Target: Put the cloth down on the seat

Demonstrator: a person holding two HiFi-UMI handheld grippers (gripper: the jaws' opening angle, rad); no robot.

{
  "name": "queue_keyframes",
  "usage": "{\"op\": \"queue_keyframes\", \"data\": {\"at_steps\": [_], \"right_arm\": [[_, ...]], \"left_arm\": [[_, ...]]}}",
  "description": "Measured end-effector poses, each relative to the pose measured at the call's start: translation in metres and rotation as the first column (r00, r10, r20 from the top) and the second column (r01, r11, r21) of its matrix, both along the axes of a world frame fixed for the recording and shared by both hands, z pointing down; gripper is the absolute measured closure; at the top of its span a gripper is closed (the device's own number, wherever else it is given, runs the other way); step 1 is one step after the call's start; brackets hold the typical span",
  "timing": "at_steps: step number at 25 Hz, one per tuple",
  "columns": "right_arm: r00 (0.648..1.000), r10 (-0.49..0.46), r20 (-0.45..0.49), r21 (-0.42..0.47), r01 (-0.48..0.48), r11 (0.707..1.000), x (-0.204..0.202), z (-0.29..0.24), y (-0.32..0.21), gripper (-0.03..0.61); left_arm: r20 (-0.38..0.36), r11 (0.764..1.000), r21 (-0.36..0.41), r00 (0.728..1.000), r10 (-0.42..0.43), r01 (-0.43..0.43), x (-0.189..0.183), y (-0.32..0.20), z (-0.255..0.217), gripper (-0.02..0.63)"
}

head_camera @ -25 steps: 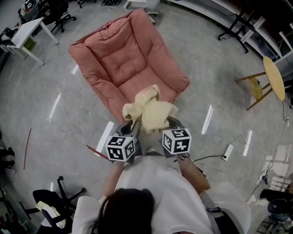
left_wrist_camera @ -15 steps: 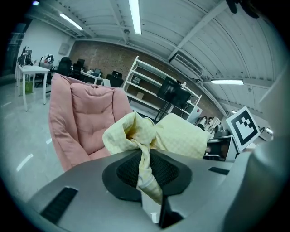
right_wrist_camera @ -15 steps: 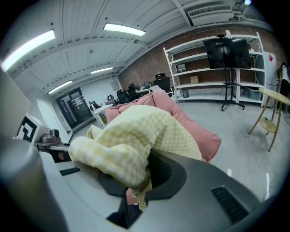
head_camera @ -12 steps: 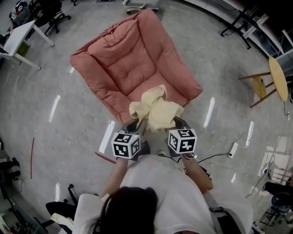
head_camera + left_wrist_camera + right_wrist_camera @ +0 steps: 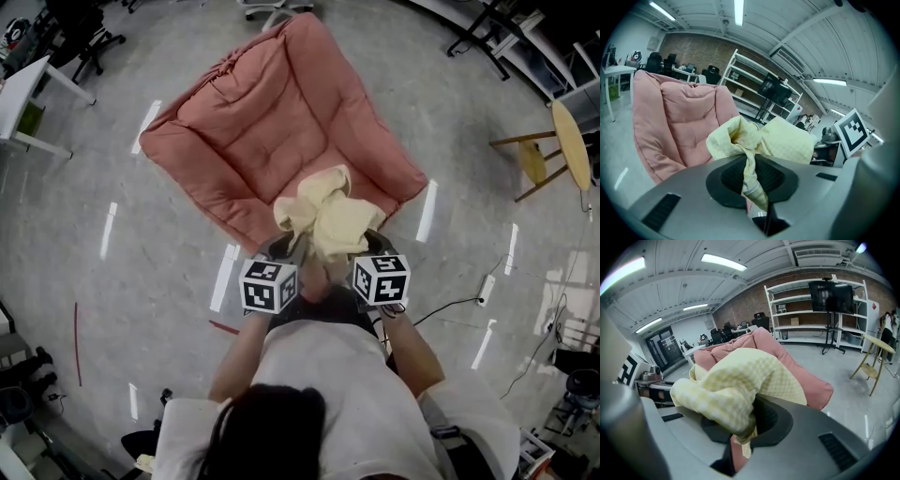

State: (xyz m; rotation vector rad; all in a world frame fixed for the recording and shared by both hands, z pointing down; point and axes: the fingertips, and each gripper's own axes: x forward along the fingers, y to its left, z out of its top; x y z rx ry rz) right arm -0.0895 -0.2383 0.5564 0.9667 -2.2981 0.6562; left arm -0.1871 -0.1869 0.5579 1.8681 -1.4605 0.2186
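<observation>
A pale yellow checked cloth (image 5: pixel 325 214) hangs bunched between my two grippers, over the near edge of the pink cushioned seat (image 5: pixel 272 122). My left gripper (image 5: pixel 289 251) is shut on a twisted corner of the cloth (image 5: pixel 749 164). My right gripper (image 5: pixel 364 246) is shut on another bunched part of the cloth (image 5: pixel 736 390). In the left gripper view the seat (image 5: pixel 679 122) rises just ahead; in the right gripper view its pink edge (image 5: pixel 806 376) shows behind the cloth. The cloth hides both grippers' fingertips.
The seat stands on a grey floor. A small round wooden table (image 5: pixel 561 150) is at the right, a white desk (image 5: pixel 23 98) at the far left, office chairs at the top left. A power strip and cable (image 5: pixel 484 289) lie on the floor to my right.
Both grippers have carried the cloth forward toward the seat. The cloth now overlaps the seat's near edge more than before. The grip on the cloth looks unchanged.
</observation>
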Motion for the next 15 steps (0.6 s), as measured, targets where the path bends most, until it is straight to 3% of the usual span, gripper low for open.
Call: {"op": "queue_keyframes", "data": {"at_steps": [15], "right_arm": [[0.996, -0.032, -0.079, -0.057, 0.028, 0.998, -0.022, 0.080, -0.087, 0.517]], "left_arm": [[-0.023, 0.993, -0.097, 0.998, -0.066, 0.064, -0.022, -0.080, 0.079, 0.549]]}}
